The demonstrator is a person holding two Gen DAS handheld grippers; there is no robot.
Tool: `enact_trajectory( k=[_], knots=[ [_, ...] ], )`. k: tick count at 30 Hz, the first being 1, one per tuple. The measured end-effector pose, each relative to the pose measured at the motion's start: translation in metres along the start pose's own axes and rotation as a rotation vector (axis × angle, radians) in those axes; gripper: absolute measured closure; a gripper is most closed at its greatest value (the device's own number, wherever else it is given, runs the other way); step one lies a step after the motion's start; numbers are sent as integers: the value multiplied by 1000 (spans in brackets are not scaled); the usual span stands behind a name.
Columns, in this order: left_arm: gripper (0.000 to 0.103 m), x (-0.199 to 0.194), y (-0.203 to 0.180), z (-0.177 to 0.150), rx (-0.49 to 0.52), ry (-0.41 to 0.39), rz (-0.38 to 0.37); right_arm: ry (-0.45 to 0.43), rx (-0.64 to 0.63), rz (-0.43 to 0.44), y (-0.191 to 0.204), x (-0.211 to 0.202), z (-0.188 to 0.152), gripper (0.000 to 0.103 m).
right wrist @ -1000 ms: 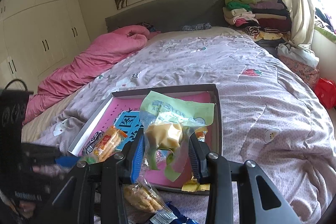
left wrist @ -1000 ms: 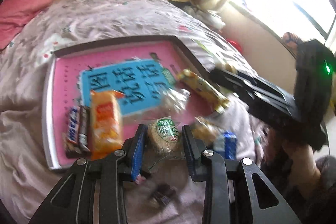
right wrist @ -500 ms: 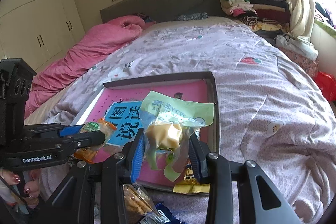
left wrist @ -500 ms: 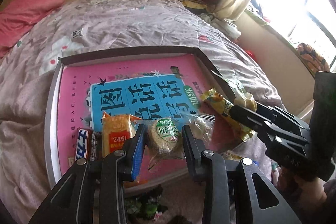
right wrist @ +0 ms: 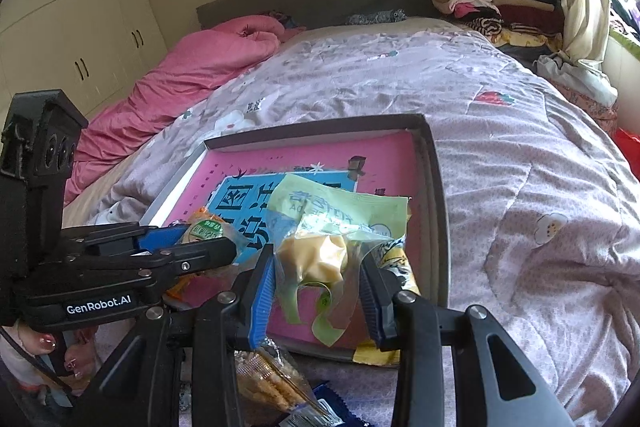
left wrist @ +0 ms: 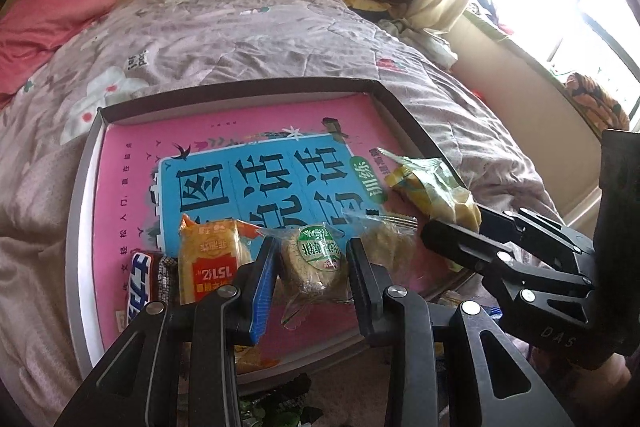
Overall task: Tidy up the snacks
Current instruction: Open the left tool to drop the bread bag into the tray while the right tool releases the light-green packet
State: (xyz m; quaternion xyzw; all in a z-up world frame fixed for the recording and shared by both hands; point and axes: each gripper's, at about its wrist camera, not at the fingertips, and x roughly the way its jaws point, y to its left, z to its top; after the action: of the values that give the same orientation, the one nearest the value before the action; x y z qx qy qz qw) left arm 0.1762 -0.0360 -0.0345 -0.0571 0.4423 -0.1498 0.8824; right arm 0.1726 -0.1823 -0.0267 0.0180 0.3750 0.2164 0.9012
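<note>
In the left wrist view, a shallow grey-rimmed tray (left wrist: 82, 211) with a pink and blue printed sheet as its floor lies on the bed's pale floral quilt (left wrist: 240, 35) and fills the middle of the frame. At the tray's lower left lies a dark chocolate bar in a blue-lettered wrapper (left wrist: 140, 291), and just to its right an orange packet of crackers (left wrist: 208, 259). Right of that, at lower centre, the left gripper (left wrist: 312, 263) has its fingers pinched on a round pale cake in a clear wrapper with a green label (left wrist: 314, 259), held over the tray's near edge. Further right, the right gripper (left wrist: 460, 223) reaches in from the frame's right side, carrying a yellow snack in a clear and pale green wrapper (left wrist: 428, 187) above the tray's right part. In the right wrist view, the left gripper (right wrist: 208, 239) enters from the left of the frame with the round cake (right wrist: 206, 229) between its fingers. At lower centre the right gripper (right wrist: 316, 275) pinches the yellow snack's wrapper (right wrist: 320, 227), which stands up over the tray's near right corner (right wrist: 436, 195). Below the fingers, at the bottom of the frame, a clear bag of golden biscuit sticks (right wrist: 272, 379) lies on the quilt outside the tray.
</note>
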Motion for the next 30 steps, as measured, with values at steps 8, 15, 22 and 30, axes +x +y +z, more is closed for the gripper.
enact_trajectory(
  k=[8, 15, 22, 30],
  knots=[
    [67, 3, 1, -1, 3, 5, 10, 27, -3, -5, 2, 7, -3, 64],
    [67, 4, 0, -1, 5, 5, 12, 35, -4, -6, 1, 9, -4, 63],
    [67, 4, 0, -2, 9, 6, 12, 42, -4, -6, 2, 9, -5, 63],
    [66, 5, 2, -2, -2, 12, 8, 31, 3, -3, 0, 7, -4, 63]
  ],
)
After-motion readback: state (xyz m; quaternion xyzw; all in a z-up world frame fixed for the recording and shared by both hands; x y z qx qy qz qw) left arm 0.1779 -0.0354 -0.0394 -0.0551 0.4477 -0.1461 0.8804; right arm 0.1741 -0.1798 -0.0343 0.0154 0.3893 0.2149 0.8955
